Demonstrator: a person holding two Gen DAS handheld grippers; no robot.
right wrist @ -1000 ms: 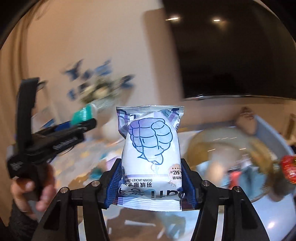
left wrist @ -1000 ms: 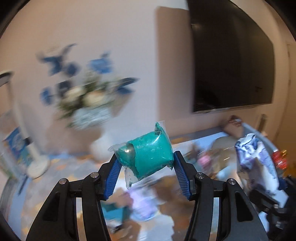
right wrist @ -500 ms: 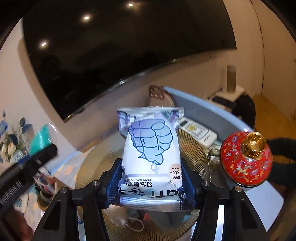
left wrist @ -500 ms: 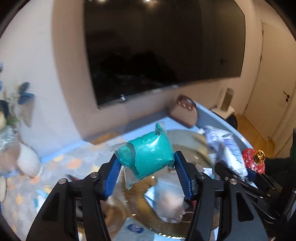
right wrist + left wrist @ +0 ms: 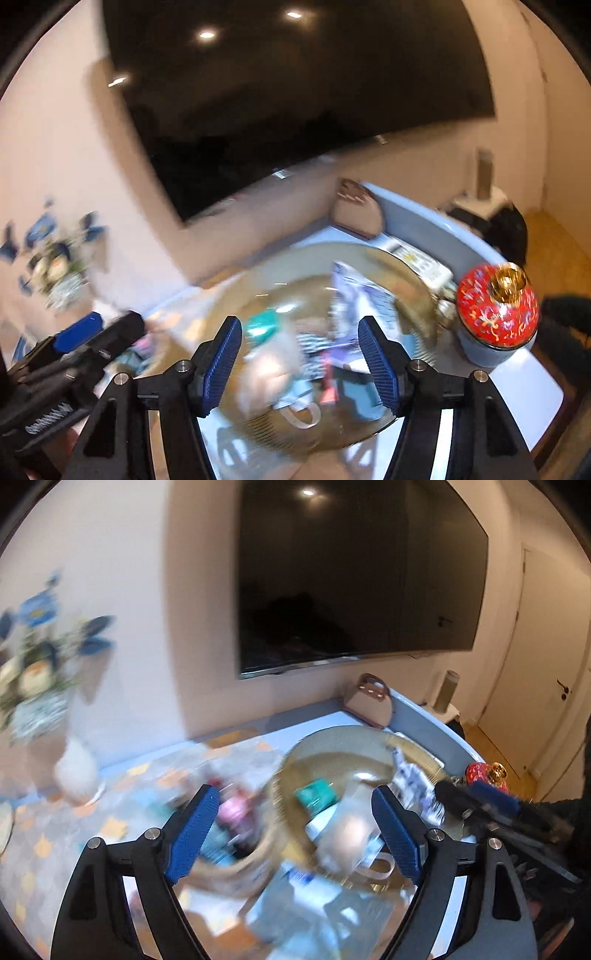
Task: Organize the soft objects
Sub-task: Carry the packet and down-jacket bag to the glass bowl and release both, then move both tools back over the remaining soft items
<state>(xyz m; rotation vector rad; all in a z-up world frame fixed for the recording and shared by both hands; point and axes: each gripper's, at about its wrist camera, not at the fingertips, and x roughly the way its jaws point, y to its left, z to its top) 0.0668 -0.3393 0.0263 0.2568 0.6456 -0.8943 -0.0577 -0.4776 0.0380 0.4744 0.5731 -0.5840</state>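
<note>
A round woven basket point(image 5: 332, 738) point(image 5: 417, 295) sits on the table and holds several soft packets. The teal packet point(image 5: 316, 794) point(image 5: 262, 326) lies blurred inside it. The white and purple packet point(image 5: 413, 786) point(image 5: 360, 299) leans inside at the basket's right. My left gripper point(image 5: 295, 834) is open and empty above the basket's left side. My right gripper point(image 5: 299, 363) is open and empty above the basket. Each gripper shows in the other's view, the right one point(image 5: 491, 805) and the left one point(image 5: 85, 343).
A red and gold jar point(image 5: 496, 306) point(image 5: 485, 773) stands right of the basket. A remote point(image 5: 421, 264) and a small brown bag point(image 5: 369, 701) lie behind it. A flower vase point(image 5: 75, 768) stands far left. A dark TV point(image 5: 351, 572) hangs on the wall. Small items clutter the table left of the basket.
Both grippers have opened. The teal packet left my left gripper and the white and purple packet left my right gripper; both now lie in the basket.
</note>
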